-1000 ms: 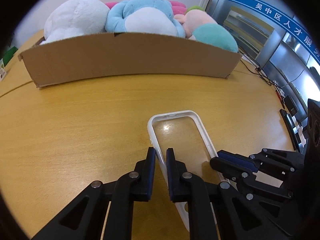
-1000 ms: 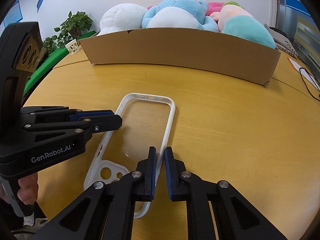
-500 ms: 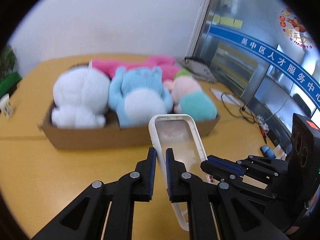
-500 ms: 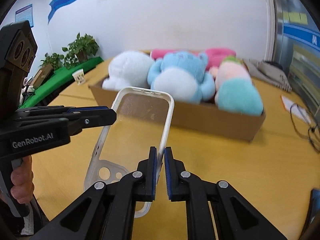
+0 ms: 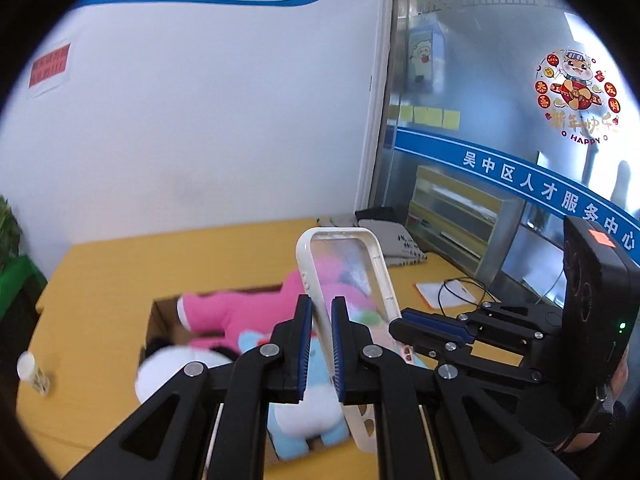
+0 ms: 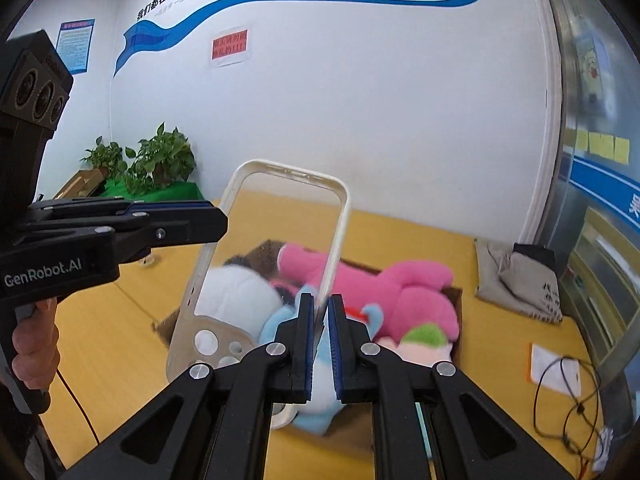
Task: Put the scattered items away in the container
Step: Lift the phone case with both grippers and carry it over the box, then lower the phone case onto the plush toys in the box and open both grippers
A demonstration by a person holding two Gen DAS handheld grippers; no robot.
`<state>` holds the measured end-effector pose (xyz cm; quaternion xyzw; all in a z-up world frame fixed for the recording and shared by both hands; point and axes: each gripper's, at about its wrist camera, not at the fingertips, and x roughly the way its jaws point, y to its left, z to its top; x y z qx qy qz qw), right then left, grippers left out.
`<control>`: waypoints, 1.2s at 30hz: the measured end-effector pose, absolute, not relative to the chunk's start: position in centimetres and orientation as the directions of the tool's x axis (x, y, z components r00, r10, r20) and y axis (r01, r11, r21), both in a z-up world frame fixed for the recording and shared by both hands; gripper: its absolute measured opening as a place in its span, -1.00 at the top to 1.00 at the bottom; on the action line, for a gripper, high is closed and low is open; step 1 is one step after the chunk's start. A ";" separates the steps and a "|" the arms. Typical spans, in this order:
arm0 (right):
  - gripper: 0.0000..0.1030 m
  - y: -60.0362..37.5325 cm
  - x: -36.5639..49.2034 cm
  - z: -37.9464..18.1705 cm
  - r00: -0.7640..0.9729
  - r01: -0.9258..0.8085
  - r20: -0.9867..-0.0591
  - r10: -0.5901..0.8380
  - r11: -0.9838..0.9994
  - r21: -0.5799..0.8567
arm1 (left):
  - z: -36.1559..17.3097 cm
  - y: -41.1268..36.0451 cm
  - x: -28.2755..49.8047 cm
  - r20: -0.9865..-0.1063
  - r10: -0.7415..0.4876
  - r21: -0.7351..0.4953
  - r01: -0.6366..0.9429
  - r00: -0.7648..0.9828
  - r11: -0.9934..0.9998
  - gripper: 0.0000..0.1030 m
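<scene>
1. Yellow counter [image 6: 500, 340] spread wide beneath both tools, well below the jaws.
2. Cardboard box [image 6: 166, 326] resting on that counter, below and ahead of the fingertips, open at the top.
3. Packed inside the box: pink plush [image 6: 404, 292] at the far side, white plush [image 6: 236, 292] toward the left, blue plush [image 5: 304, 420] nearest, directly under the jaws, plus a small pink-and-green plush [image 6: 424, 340] to the right.
4. Left hand-held gripper [image 5: 321, 344] clamped on the left long edge of the phone case [image 5: 348, 276], blue pads pressed to the rim from both sides.
5. Right hand-held gripper [image 6: 319, 344] clamped on the right long edge of the same case [image 6: 276, 256], jaws drawn together on the rim.
6. Clear, white-rimmed case held aloft between the two tools, above the box, tilted with its rounded top end away from the cameras and its camera cut-outs nearest them.
7. Grey cloth bag [image 6: 520, 280] lying on the counter, right of the box and well clear of the jaws.
8. Paper with a black cable [image 6: 560, 372] farther right, near the counter edge.
9. Potted plants [image 6: 160, 160] at far left, behind the left tool.
</scene>
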<state>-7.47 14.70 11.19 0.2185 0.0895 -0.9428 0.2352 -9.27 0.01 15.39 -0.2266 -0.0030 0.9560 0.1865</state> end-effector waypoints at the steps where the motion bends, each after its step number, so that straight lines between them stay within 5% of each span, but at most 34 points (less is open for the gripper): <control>1: 0.84 14.6 -8.2 11.8 -0.795 0.482 -0.452 -0.404 -0.874 -0.066 | 16.0 0.1 -9.9 -0.423 0.361 -0.078 -0.364 -0.831 -0.928 0.84; 7: 0.85 13.7 -14.1 13.7 -0.809 0.452 -0.468 -0.354 -0.885 -0.112 | 16.6 0.3 -15.0 -0.438 0.381 -0.080 -0.387 -0.814 -0.919 0.85; 16: 0.85 12.2 -22.6 9.2 -0.751 0.449 -0.579 -0.318 -0.889 -0.093 | 11.7 -0.3 -23.9 -0.516 0.374 -0.142 -0.353 -0.771 -0.925 0.86; 26: 0.92 10.6 -34.2 -1.0 -0.572 0.390 -0.789 -0.222 -0.920 -0.024 | -3.0 -0.4 -36.0 -0.822 0.178 -0.091 -0.183 -0.542 -0.979 0.98; 30: 0.91 9.2 -33.8 -1.9 -0.585 0.409 -0.793 -0.171 -0.906 -0.107 | -3.5 0.1 -35.4 -0.813 0.233 -0.142 -0.207 -0.534 -0.968 1.00; 36: 0.91 10.1 -34.0 -1.4 -0.559 0.400 -0.799 -0.220 -0.916 -0.028 | -3.1 0.1 -34.1 -0.812 0.233 -0.146 -0.200 -0.535 -0.969 0.98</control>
